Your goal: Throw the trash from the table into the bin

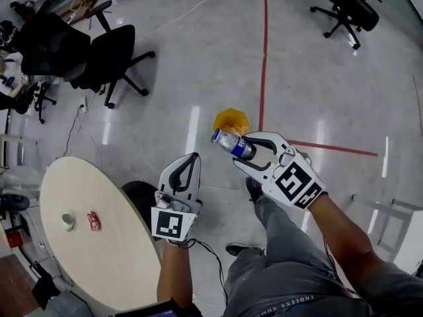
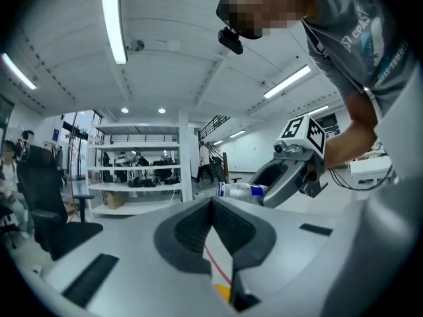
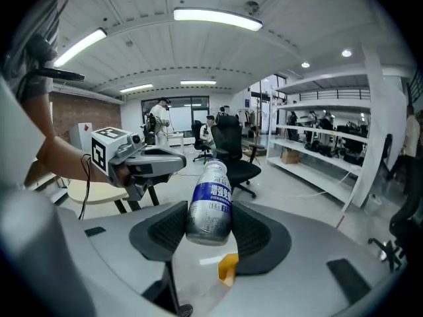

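**While the silver can sits in the right gripper's jaws: bin just beyond, two items on the table**

Where the scene begins at far left, black office chairs [image 1: 112, 58] stand on the pale glossy floor. Nearer, at the left edge, is the oval table [image 1: 86, 269] with a light top. Two small things lie on it side by side, apart: a white cup-like piece [image 1: 68, 221] and a red packet [image 1: 94, 221].

- Left gripper [image 1: 195, 158]: held just right of the table edge, over the floor. In its own view [image 2: 213, 207] the fingertips meet with nothing between them, so it is closed and empty. Its marker cube faces the head camera.
- Bin [image 1: 231, 121]: orange-yellow, on the floor in the middle of the scene, beyond both grippers. It shows as a sliver between the left jaws [image 2: 221, 292] and again under the can in the right gripper view [image 3: 228, 267].
- Silver can [image 1: 232, 144]: blue label, held clear of the table. In the head view it shows just on the near side of the bin. Whether it is directly above the bin cannot be told.
- Right gripper [image 1: 243, 152]: closed on the can. In its own view [image 3: 210, 228] both pads press the lower body of the can [image 3: 210, 203], whose top points away from the camera. The left gripper view shows the same hold from the side [image 2: 241, 190].

A red line [image 1: 264, 51] on the floor runs away just right of the bin. A further black chair [image 1: 347, 8] stands at far right. The person's grey trouser legs [image 1: 277, 256] fill the near centre.
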`<state>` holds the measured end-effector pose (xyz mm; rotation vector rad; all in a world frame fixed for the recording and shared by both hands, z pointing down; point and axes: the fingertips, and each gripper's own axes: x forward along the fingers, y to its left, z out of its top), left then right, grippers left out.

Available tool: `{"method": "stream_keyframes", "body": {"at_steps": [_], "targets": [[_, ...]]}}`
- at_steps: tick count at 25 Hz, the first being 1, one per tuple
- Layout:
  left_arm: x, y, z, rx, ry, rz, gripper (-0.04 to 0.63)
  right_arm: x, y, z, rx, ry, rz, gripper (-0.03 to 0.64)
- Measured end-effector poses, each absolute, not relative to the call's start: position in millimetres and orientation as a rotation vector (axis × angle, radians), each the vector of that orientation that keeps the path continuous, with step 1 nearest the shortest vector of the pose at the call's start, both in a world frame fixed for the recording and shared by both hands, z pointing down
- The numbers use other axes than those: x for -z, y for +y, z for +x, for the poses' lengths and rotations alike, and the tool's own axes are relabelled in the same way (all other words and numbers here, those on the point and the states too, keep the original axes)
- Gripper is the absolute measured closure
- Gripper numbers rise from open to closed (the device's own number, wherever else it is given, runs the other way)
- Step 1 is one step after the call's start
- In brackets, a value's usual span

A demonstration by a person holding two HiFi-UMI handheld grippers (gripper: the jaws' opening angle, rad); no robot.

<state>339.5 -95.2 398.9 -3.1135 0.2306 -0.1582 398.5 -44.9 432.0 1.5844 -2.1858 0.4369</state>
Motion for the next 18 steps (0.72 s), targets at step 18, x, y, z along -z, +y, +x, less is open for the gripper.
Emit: {"method": "stream_keyframes", "body": {"at_steps": [18], "targets": [[-774.6,-156.4,476.1,0.600,0.058,-3.261,0.561,-814.0,-128.9,522.4,-0.799,-2.081,1.529,0.403]]}}
